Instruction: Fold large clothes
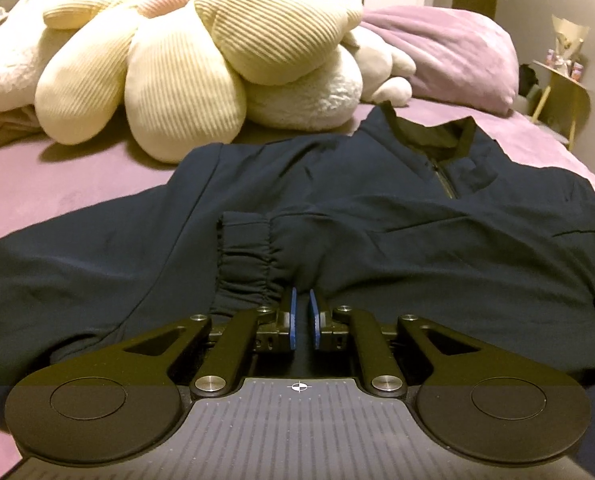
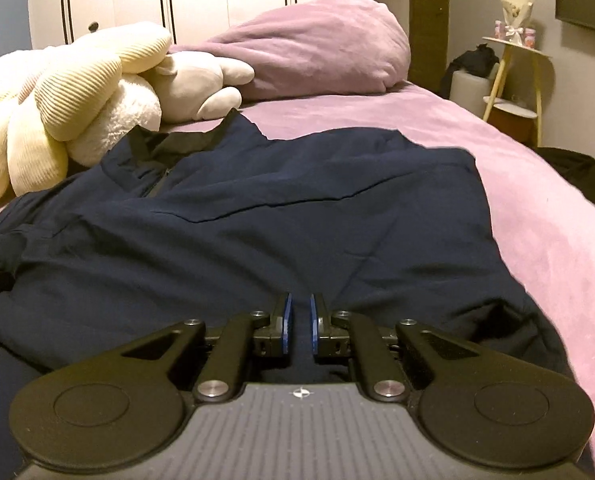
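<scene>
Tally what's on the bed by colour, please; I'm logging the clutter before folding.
Navy: 1, the jacket.
Cream: 1, the ribbed flower cushion.
White: 1 that I can separate, a plush toy; more may be hidden in the pile.
Purple: 1, the bundled duvet.
Total: 4

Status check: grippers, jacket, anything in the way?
Left gripper and right gripper nearly closed, gripping nothing visible. Navy jacket flat, sleeves folded in. Plush toys beyond collar.
</scene>
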A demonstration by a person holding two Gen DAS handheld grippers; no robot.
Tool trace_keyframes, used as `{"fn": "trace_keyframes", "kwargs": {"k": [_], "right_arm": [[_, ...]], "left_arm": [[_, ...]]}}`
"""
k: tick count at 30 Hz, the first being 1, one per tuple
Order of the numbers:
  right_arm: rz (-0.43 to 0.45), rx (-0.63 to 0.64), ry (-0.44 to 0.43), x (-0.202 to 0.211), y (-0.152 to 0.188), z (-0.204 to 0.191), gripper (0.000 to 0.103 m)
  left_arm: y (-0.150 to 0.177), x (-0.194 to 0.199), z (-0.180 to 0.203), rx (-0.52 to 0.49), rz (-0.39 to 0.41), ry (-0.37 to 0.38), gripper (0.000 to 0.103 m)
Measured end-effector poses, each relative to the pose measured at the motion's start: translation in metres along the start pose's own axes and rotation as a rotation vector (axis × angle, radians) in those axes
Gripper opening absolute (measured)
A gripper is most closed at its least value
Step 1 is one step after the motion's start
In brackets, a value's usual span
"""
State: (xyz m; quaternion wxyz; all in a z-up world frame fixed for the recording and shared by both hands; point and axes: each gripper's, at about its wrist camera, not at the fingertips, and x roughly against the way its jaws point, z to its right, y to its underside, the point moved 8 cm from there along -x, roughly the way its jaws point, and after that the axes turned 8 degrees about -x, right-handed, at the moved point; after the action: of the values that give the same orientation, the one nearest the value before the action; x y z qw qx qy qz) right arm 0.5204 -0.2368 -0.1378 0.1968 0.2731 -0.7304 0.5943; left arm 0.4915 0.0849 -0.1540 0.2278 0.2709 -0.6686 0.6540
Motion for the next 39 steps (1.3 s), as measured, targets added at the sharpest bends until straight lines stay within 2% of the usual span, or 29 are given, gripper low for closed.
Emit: {"fn": "trace_keyframes", "kwargs": {"k": [6,12,14,15,16,18,20,22,25,27,29,31,33,35,39], "right_arm": [[0.016,0.039,0.023,-0.005,0.001,-0.003,0.008],[0.022,0.049,0.027,-0.004,0.001,-0.004,0.008],[0.016,0.071,0.05,-0.002,0.001,-0.008,0.008],[0.009,0.081,0.068,0.001,0.0,-0.01,0.009],[0.001,0.093,0.091,0.009,-0.001,-0.014,0.011],[0.026,0.101,0.08,0.024,-0.001,-0.023,0.012],[0.043,0.125,0.066,0.034,0.007,-0.034,0.013],[-0.015,0.146,0.084,0.024,0.022,-0.039,0.013],[-0.028,0.191,0.106,0.016,0.024,-0.043,0.013],[-0.051,0.142,0.096,0.019,0.017,-0.041,0.013],[-0.062,0.054,0.045,0.032,0.012,-0.038,0.013],[-0.049,-0.015,-0.027,0.056,0.014,-0.037,0.015],[-0.04,-0.07,-0.1,0.081,0.023,-0.036,0.018],[-0.049,-0.119,-0.161,0.104,0.037,-0.035,0.019],[-0.085,-0.199,-0.228,0.133,0.065,-0.032,0.021]], "left_arm": [[0.002,0.0,0.0,-0.027,0.011,0.012,0.012],[0.0,0.003,0.006,-0.107,-0.011,-0.022,0.013],[-0.002,0.012,0.008,-0.093,-0.031,-0.004,0.033],[-0.002,0.018,0.007,-0.08,-0.021,0.003,0.069],[-0.002,0.025,0.005,-0.073,-0.001,-0.032,0.103],[0.002,0.03,-0.004,-0.101,0.022,-0.127,0.103],[0.013,0.022,-0.013,-0.081,-0.058,-0.108,0.103],[0.015,0.031,-0.031,0.04,-0.037,-0.048,0.103],[0.017,0.057,-0.06,0.225,-0.01,0.006,0.103],[0.025,0.084,-0.083,0.331,0.038,0.074,0.103],[0.038,0.109,-0.114,0.393,0.06,0.068,0.103],[0.058,0.132,-0.158,0.452,0.069,0.017,0.103],[0.078,0.15,-0.208,0.515,0.071,-0.066,0.103],[0.102,0.165,-0.264,0.632,0.071,-0.163,0.103],[0.142,0.177,-0.351,0.874,0.089,-0.251,0.101]]}}
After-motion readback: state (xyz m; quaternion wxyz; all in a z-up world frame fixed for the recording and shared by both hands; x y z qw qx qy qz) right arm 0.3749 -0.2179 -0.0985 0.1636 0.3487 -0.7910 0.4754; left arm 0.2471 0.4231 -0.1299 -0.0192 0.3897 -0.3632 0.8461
